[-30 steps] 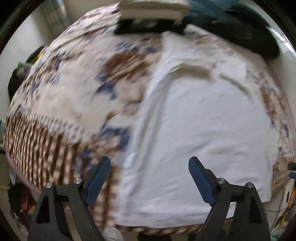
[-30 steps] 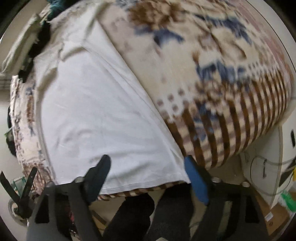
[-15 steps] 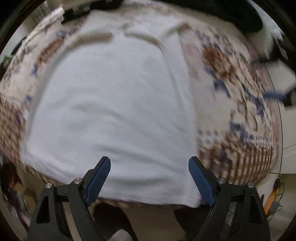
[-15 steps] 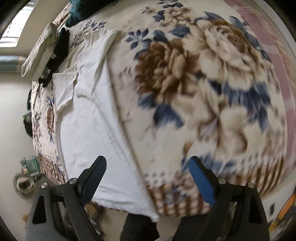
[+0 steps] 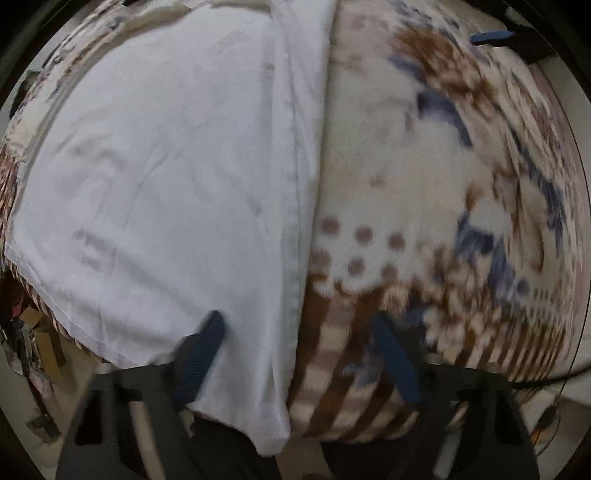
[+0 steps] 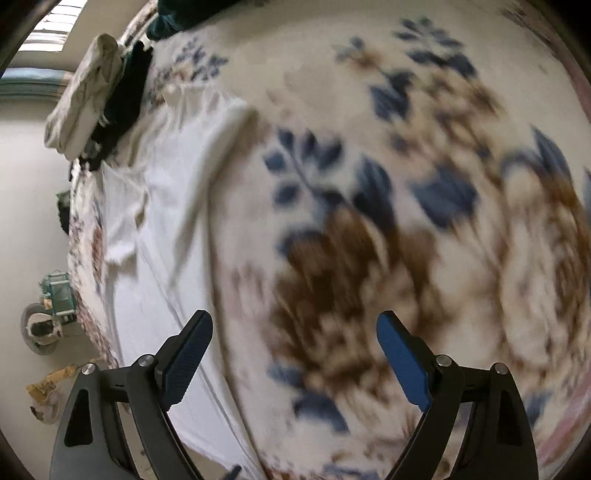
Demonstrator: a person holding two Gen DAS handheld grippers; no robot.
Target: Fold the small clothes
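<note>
Bed (image 6: 369, 92) under a floral blanket (image 5: 424, 166), cream with brown and blue flowers, brown stripes along the near edge. White shirt (image 5: 166, 166) spread flat on the blanket, hem at the near edge, one bottom corner hanging just over it, side seam running straight back toward the far edge. Sleeve folded inward near the far end, seen from the right wrist. Beyond the shirt, at the far edge: a pale folded bundle (image 6: 86, 96), a black garment (image 6: 127, 96) touching it, dark teal cloth (image 6: 173, 18) further along.

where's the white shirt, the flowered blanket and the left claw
white shirt (image 5: 166, 177): left wrist view, middle of body
flowered blanket (image 6: 369, 240): right wrist view, brown flower
left claw (image 5: 299, 360): left wrist view, between closing fingertips
</note>
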